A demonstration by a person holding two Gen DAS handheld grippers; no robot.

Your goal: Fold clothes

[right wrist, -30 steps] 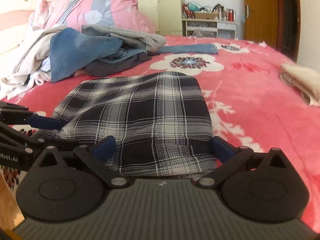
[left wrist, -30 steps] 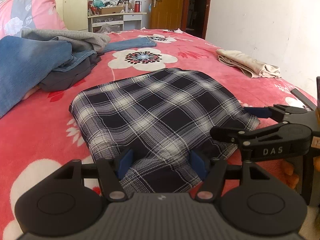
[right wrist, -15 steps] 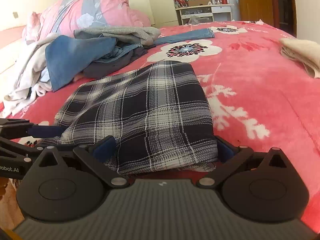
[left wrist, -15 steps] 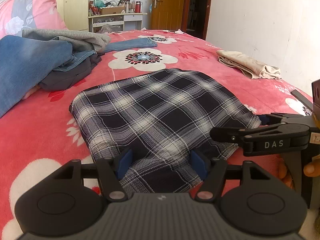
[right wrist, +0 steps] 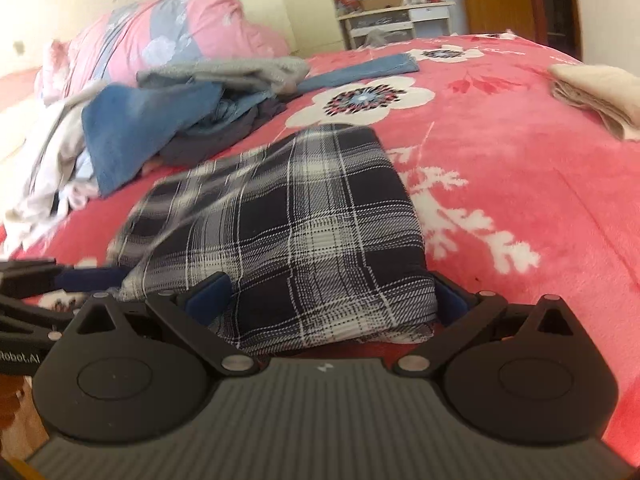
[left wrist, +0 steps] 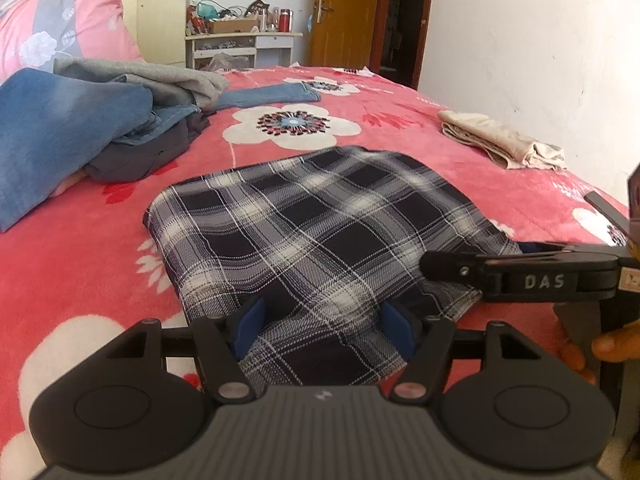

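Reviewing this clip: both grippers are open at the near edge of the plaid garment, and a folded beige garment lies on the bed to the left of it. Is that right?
One detail is off. The folded beige garment lies to the right of the plaid garment, near the wall, as the left wrist view shows. The left gripper and right gripper are indeed open at its near edge.

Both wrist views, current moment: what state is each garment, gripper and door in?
Plaid garment: folded flat, near edge between both grippers' jaws.
Left gripper: jaws open.
Right gripper: jaws open.
Beige garment: folded.
Clothes pile: unfolded, heaped.
Door: open.
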